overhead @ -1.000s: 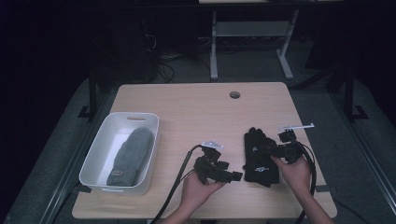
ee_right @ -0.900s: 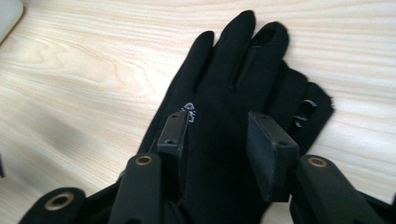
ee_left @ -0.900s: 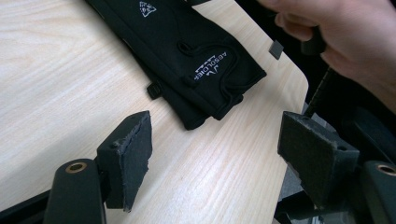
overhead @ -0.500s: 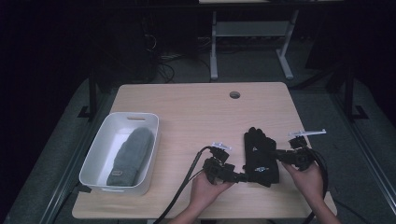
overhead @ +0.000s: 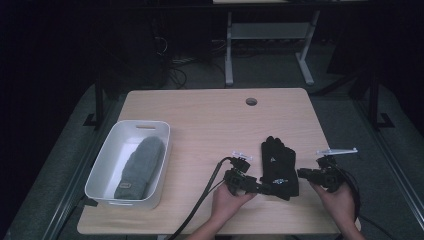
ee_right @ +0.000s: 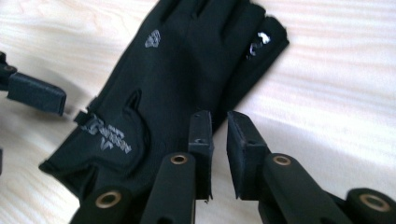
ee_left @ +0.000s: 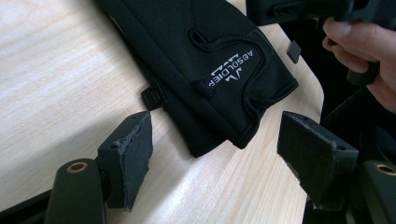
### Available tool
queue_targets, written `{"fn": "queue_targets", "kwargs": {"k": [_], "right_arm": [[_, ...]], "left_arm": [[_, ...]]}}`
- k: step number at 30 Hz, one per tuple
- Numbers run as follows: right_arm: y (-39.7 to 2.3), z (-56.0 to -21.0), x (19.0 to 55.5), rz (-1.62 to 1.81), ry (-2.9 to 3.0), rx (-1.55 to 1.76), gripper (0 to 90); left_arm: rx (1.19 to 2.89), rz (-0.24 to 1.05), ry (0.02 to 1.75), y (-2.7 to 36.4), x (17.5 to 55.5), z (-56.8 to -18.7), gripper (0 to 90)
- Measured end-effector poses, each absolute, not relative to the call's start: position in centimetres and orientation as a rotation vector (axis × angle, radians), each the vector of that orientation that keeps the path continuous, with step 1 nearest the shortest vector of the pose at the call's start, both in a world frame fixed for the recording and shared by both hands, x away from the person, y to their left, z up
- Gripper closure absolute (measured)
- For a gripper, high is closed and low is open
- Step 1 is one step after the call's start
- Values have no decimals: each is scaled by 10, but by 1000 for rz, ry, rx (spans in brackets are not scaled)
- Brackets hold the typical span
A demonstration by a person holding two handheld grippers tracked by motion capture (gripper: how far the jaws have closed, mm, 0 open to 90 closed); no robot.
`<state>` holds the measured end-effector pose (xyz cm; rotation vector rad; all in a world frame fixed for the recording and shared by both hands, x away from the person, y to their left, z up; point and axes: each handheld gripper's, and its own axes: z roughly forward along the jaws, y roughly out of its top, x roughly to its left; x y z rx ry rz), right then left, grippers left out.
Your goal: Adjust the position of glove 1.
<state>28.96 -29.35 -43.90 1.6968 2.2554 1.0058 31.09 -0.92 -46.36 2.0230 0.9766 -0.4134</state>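
Two grippers work the near edge of the pale wooden table (overhead: 200, 120), one on either side of a flat black fabric glove with white lettering on its cuff (overhead: 278, 167). Compared with a second ago, both hands have drawn back toward the table's front edge and sunk a little.

Left gripper (ee_left: 224, 163): jaws wide, straddling the glove's cuff corner; pads not yet touching cloth. Unchanged in spread.

Right gripper (ee_right: 217, 140): jaws have just been closing and now stand nearly together, a narrow slit left between the pads. Nothing lies in that slit; the tips sit just off the glove's edge over bare wood. In the high view it sits (overhead: 305, 173) at the glove's right side.

Judgement: the right one has shut on nothing rather than taken hold, so the glove lies flat and unlifted. The left looks the likelier to take the cuff.

Farther left, a white plastic rectangular bin (overhead: 107, 165) holds a grey knitted mitten (overhead: 139, 167). Probable destination for the black one.
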Motion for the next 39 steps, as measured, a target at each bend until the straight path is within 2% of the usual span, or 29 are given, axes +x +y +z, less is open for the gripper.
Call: {"fn": "queue_targets", "kwargs": {"k": [4, 17, 20, 23, 30, 33, 39], "right_arm": [[-296, -443, 282, 982, 2271, 1699, 885], [-284, -443, 267, 1023, 2375, 1629, 892], [-276, -442, 264, 1035, 2415, 1621, 894], [-271, -443, 264, 1072, 2451, 1609, 887], [-278, -441, 270, 1054, 2402, 1609, 601], [-286, -440, 276, 1080, 2348, 1632, 525], [-295, -439, 292, 1137, 2271, 1681, 443]], "left_arm": [[2027, -433, 981, -14, 313, -467, 267], [2006, -498, 983, -24, 316, -472, 312], [2009, -485, 990, -24, 316, -472, 314], [2015, -445, 1003, -23, 316, -471, 356], [2081, -342, 1004, -24, 316, -470, 546], [2099, -323, 1000, -26, 315, -468, 586], [2117, -301, 996, -27, 316, -468, 654]]}}
